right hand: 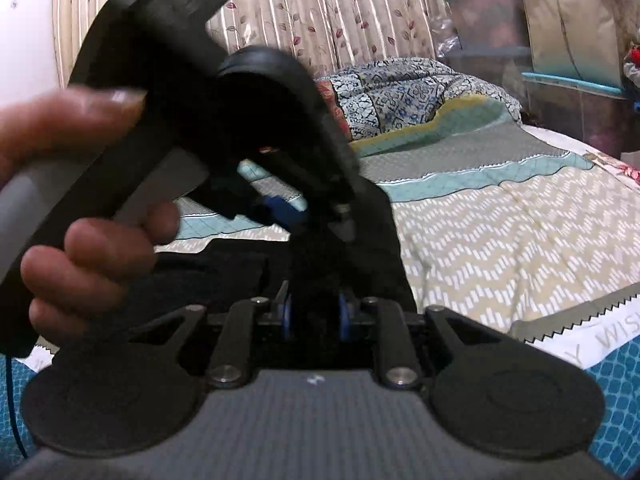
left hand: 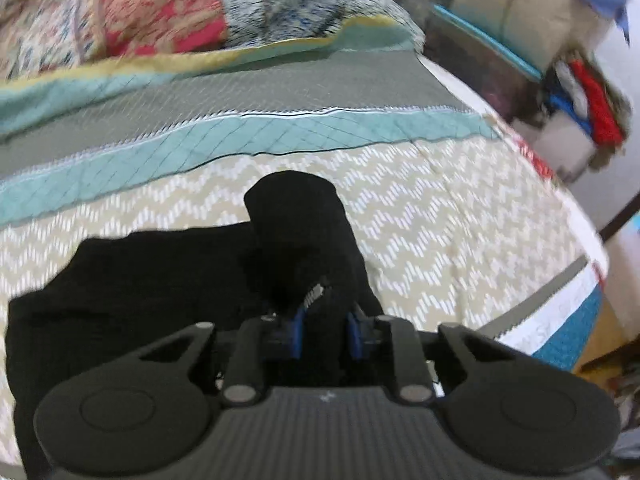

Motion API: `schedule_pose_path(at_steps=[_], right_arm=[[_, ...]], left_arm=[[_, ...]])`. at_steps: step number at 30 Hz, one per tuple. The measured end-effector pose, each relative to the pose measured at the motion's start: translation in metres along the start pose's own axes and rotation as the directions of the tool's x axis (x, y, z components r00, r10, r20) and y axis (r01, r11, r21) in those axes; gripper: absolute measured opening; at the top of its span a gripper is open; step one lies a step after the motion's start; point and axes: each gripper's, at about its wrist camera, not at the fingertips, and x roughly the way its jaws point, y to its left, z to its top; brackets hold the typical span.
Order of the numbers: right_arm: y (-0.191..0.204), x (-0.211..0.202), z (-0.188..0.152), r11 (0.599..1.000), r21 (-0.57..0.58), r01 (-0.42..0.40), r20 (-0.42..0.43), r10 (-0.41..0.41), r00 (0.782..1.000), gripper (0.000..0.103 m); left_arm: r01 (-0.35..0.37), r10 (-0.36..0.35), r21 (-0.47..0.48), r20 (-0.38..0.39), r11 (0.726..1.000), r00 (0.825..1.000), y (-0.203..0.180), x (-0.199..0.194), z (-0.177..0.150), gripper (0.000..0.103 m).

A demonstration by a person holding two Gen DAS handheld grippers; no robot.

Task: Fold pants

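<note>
Right wrist fisheye view. At lower centre, the right gripper (right hand: 315, 316), black with blue finger pads, is closed on the black fabric pants (right hand: 384, 240). Filling the upper left, a second black gripper (right hand: 280, 208) is held by a bare hand (right hand: 80, 208). A patchwork quilted bedspread (right hand: 500, 232) occupies the right; a floral curtain (right hand: 320, 4) hangs at top.

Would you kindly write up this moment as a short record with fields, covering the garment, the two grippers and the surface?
garment: black pants, partly lying on the bed, one part lifted
left gripper: shut on the pants, black cloth bunched between its fingers
right gripper: shut on the pants, cloth between its fingers
surface: patterned bedspread
left hand: grips the left tool's handle
background: crumpled quilt, storage bins
</note>
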Motion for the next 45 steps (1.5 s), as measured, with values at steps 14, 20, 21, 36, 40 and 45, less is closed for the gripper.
schedule_pose_path(at_steps=[14, 20, 21, 36, 40, 45], right_arm=[[0.064, 0.005, 0.015, 0.977, -0.039, -0.208, -0.04, 0.207, 0.978, 0.023], [0.12, 0.037, 0.031, 0.931, 0.0, -0.366, -0.125, 0.363, 0.923, 0.023], [0.129, 0.045, 0.029, 0.924, 0.012, -0.383, -0.146, 0.381, 0.913, 0.023], [0.097, 0.047, 0.009, 0.899, 0.124, -0.421, -0.232, 0.438, 0.868, 0.048], [0.067, 0.036, 0.002, 0.929, 0.188, -0.318, -0.203, 0.354, 0.913, 0.047], [0.052, 0.048, -0.01, 0.955, 0.195, -0.224, -0.284, 0.273, 0.919, 0.038]], left_arm=[[0.068, -0.047, -0.161, 0.128, 0.985, 0.991, 0.105, -0.083, -0.004, 0.019], [0.007, 0.039, -0.285, 0.154, 0.959, 0.987, 0.175, -0.108, -0.019, 0.019], [-0.004, 0.05, -0.308, 0.143, 0.951, 0.988, 0.185, -0.105, -0.023, 0.019], [-0.063, 0.089, -0.455, 0.036, 0.888, 0.995, 0.235, -0.063, -0.077, 0.056], [-0.053, 0.082, -0.413, 0.054, 0.909, 0.995, 0.216, -0.079, -0.095, 0.057], [-0.159, 0.177, -0.346, 0.023, 0.925, 0.984, 0.205, -0.074, -0.133, 0.061]])
